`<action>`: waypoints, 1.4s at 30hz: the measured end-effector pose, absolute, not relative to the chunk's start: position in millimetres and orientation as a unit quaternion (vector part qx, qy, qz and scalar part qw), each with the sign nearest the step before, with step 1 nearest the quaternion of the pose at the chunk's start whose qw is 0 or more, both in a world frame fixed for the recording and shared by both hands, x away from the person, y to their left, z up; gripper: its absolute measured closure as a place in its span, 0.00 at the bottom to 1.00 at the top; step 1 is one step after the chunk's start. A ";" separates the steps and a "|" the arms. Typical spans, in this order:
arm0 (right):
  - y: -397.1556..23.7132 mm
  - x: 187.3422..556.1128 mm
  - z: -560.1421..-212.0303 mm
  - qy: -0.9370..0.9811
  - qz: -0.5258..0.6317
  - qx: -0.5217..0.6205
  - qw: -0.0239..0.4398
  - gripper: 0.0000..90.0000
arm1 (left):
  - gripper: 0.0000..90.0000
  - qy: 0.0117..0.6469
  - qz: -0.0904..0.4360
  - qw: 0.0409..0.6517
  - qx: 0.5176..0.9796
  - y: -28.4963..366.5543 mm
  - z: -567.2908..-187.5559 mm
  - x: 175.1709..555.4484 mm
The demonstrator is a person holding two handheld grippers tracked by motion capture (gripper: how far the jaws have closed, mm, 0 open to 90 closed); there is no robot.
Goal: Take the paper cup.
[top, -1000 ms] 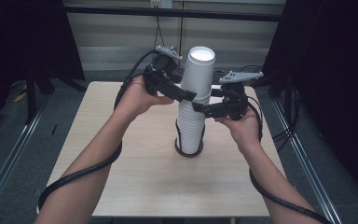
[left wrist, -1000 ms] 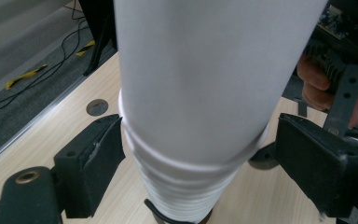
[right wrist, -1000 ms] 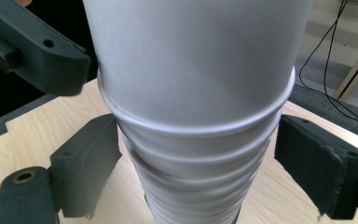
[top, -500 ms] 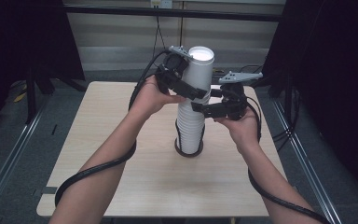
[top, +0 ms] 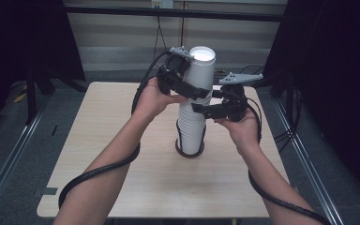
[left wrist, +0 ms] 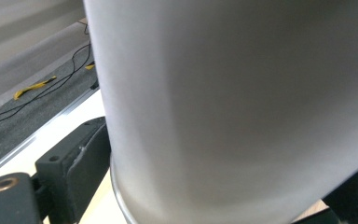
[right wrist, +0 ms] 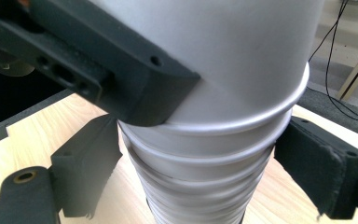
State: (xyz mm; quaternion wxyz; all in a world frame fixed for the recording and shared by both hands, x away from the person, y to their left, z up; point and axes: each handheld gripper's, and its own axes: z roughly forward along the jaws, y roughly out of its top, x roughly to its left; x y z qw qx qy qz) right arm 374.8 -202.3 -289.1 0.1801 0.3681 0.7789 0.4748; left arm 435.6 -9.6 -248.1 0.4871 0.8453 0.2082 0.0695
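Note:
A tall stack of upturned white paper cups stands in a black ring at the middle of the table. The top cup sits a little tilted on the stack. My left gripper reaches in from the left. Its jaws have just been closing with the top cup between them, and its pads lie against the cup wall. Just below, my right gripper comes from the right, its pads pressed on both sides of the stack.
The light wooden table has bare room on all sides of the stack. Black cables trail from both grippers along the forearms. Dark curtains and floor rails flank the table.
My left gripper has moved a little right and up, from beside the top cup to around it. The right gripper and the stack have stayed put.

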 end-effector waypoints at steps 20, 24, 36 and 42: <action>-201.7 373.1 -290.0 0.781 0.471 0.364 0.190 0.17 | 0.10 0.209 0.076 0.515 0.828 -3.3 -227.5 431.5; -201.9 372.8 -290.4 0.780 0.472 0.362 0.192 0.17 | 0.11 0.208 0.079 0.520 0.825 -2.3 -224.6 430.7; -202.2 372.1 -291.0 0.779 0.475 0.363 0.193 0.18 | 0.11 0.207 0.083 0.527 0.820 0.0 -215.0 430.5; -202.8 371.6 -291.6 0.778 0.476 0.361 0.194 0.18 | 0.11 0.211 0.086 0.529 0.817 1.5 -209.7 430.4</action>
